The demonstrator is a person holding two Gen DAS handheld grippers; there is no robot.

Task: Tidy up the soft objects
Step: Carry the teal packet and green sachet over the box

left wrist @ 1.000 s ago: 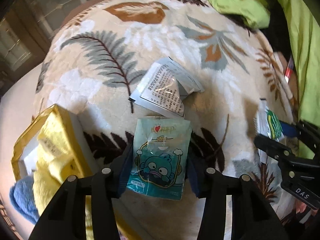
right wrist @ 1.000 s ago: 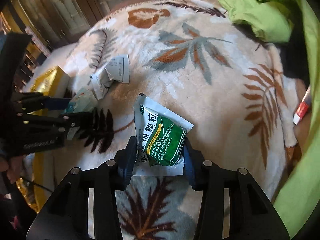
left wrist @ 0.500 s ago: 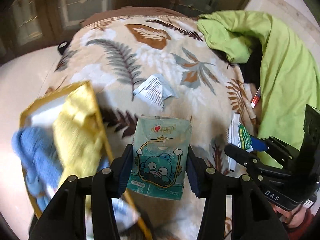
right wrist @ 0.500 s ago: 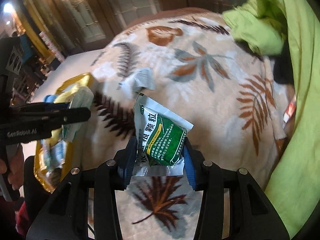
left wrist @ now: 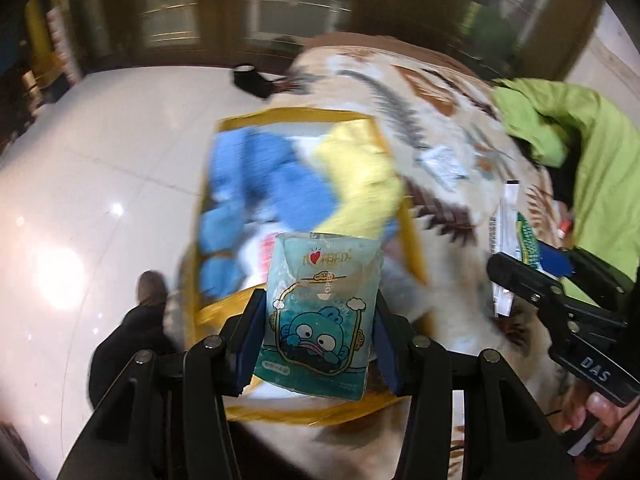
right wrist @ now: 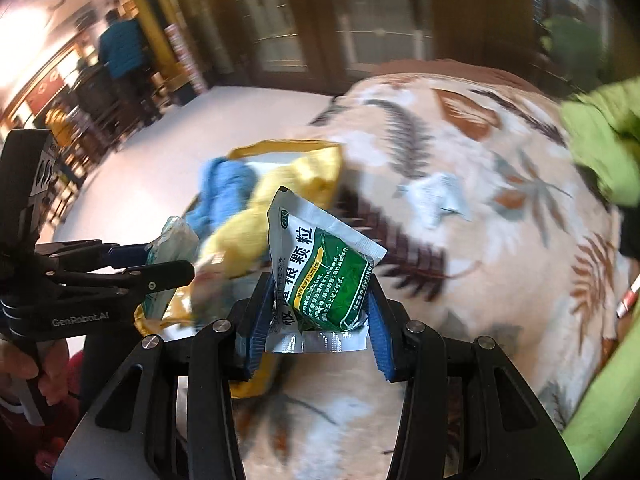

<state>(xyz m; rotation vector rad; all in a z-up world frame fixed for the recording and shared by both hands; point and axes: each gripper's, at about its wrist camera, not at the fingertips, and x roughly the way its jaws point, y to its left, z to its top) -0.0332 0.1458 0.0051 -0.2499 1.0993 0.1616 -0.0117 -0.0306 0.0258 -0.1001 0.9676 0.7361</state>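
My left gripper [left wrist: 318,340] is shut on a teal cartoon pouch [left wrist: 320,316] and holds it in the air over a yellow-rimmed bag [left wrist: 414,240]. In the bag lie a blue cloth [left wrist: 272,184] and a yellow cloth [left wrist: 360,176]. My right gripper [right wrist: 318,320] is shut on a green and white sachet [right wrist: 320,276], held above the leaf-patterned blanket [right wrist: 500,248] beside the bag [right wrist: 288,146]. In the right wrist view the left gripper [right wrist: 160,268] shows at the left with its pouch [right wrist: 172,248]. The right gripper [left wrist: 532,264] with its sachet [left wrist: 520,236] shows at the right of the left wrist view.
A silver-white sachet [left wrist: 444,162] [right wrist: 440,198] lies on the blanket [left wrist: 460,208]. A lime green garment [left wrist: 592,152] [right wrist: 600,148] is heaped at the right. White glossy floor [left wrist: 100,184] lies left of the bag. A person [right wrist: 120,52] stands far back by wooden furniture.
Both grippers have risen and swung left with their packets, from over the blanket toward the yellow bag. The left pouch now hangs over the bag's opening. Neither grip has altered.
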